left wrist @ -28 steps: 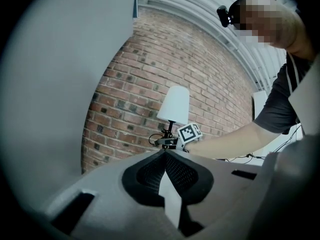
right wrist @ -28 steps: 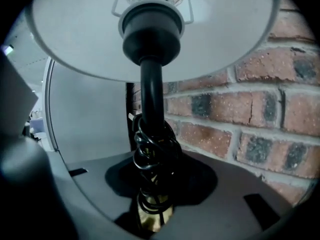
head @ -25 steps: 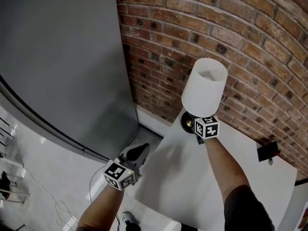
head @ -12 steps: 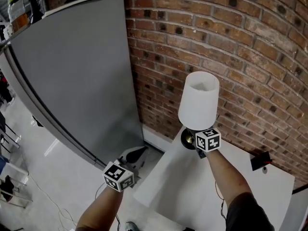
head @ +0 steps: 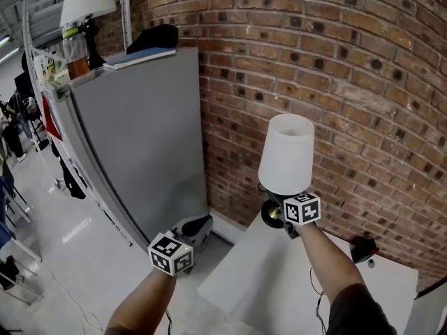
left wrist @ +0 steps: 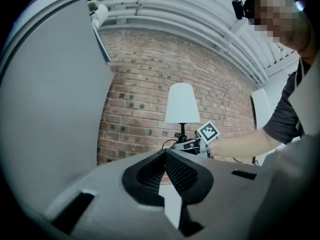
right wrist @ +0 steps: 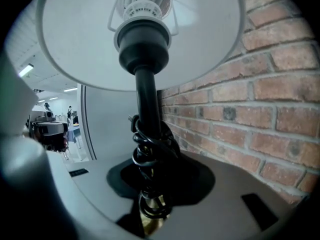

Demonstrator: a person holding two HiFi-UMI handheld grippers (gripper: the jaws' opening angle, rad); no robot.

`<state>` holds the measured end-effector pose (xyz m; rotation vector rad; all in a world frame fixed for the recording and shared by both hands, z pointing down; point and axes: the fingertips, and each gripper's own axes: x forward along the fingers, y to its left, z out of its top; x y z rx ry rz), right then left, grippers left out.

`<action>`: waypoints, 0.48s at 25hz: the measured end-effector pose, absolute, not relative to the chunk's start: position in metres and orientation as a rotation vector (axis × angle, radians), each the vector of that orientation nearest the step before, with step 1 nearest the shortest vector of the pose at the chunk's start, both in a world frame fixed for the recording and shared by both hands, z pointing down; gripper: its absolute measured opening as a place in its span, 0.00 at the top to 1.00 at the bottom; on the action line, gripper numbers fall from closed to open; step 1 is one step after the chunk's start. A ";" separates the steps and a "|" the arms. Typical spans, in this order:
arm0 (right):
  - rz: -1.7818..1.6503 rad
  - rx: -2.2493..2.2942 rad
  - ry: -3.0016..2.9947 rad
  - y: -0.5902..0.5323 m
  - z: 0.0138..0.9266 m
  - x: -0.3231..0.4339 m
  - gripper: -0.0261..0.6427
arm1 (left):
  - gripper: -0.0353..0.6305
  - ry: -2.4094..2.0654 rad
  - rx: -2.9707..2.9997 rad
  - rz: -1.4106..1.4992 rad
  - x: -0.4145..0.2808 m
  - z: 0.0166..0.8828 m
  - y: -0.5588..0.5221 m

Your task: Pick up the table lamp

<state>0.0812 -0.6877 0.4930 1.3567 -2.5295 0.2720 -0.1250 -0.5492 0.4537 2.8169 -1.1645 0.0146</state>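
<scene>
Right gripper (head: 286,217) is clamping narrow on the lamp (head: 286,155) low on its thin black stem, over the cord (right wrist: 149,151) coiled round it. Its jaws have just been closing, with the stem between them. Lamp is standing upright at frame centre in the head view, just beside the brick wall (head: 363,82), above the far corner of the white surface (head: 279,288).

Left gripper (head: 198,225) is sitting shut and empty at lower left, not helping.

Risks:
- Pads are biting on cord loops, so the stem may slip or twist.
- Top-heavy shade may be tipping the lamp over.
- Shade may be bumping the wall.
</scene>
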 end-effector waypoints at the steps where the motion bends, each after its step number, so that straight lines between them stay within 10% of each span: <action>1: 0.273 1.352 -2.533 -0.684 0.481 0.080 0.80 | 0.94 -1.173 2.823 0.015 -0.127 0.443 -0.546; 12: 0.290 1.268 -2.577 -0.638 0.369 0.050 0.80 | 0.94 -1.212 2.855 -0.017 -0.136 0.349 -0.510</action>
